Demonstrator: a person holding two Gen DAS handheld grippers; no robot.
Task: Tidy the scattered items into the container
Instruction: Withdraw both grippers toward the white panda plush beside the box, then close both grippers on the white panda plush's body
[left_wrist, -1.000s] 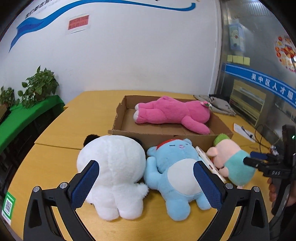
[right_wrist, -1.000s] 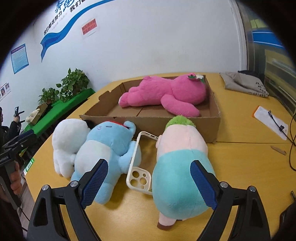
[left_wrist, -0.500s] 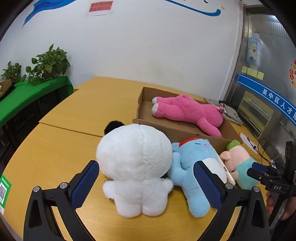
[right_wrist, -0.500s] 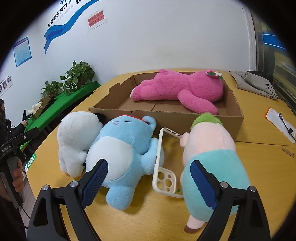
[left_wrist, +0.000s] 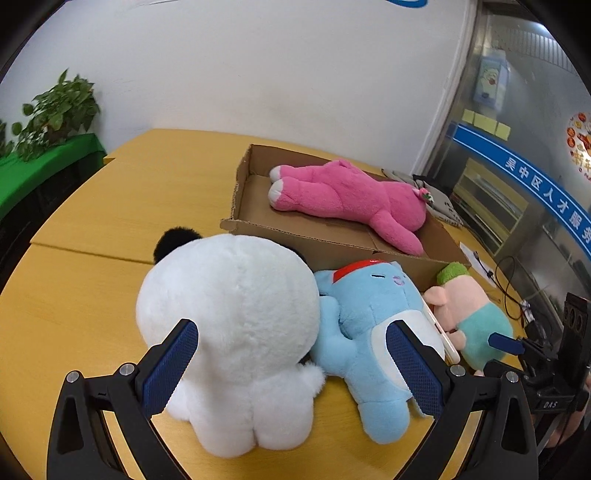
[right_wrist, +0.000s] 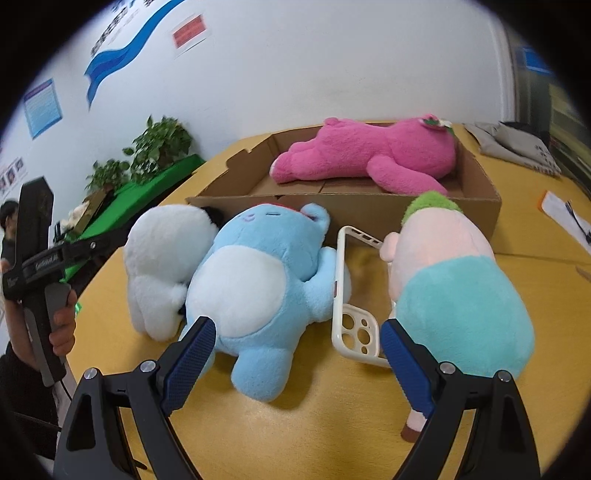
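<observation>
We found the task barely begun. Only the pink plush (left_wrist: 347, 194) lay inside the cardboard box (left_wrist: 332, 242), stretched along its floor. Four things remained out on the desk (left_wrist: 122, 206), lined up against the box's near wall: the white plush (left_wrist: 229, 314), the blue plush (left_wrist: 365, 321) pressed against its side, the phone case (right_wrist: 356, 295) lying between the blue plush and the pink-and-teal plush (right_wrist: 454, 291).

Our left claw (left_wrist: 291, 363) stood spread wide, its pads on either side of the white plush's lower body but, as far as we could judge, not yet pressing it. Our right claw (right_wrist: 295, 354) was likewise spread and empty, aimed at the gap where the blue plush's leg and the phone case met.

The two views completed each other. From the left wrist we saw the white plush in full, with its black ear, while the phone case showed only as a thin pale edge. From the right wrist the case lay open to us, camera holes and all, and the pink-and-teal plush filled the near right, while the white plush was half hidden behind the blue one. Each view also caught the other claw at its margin.
</observation>
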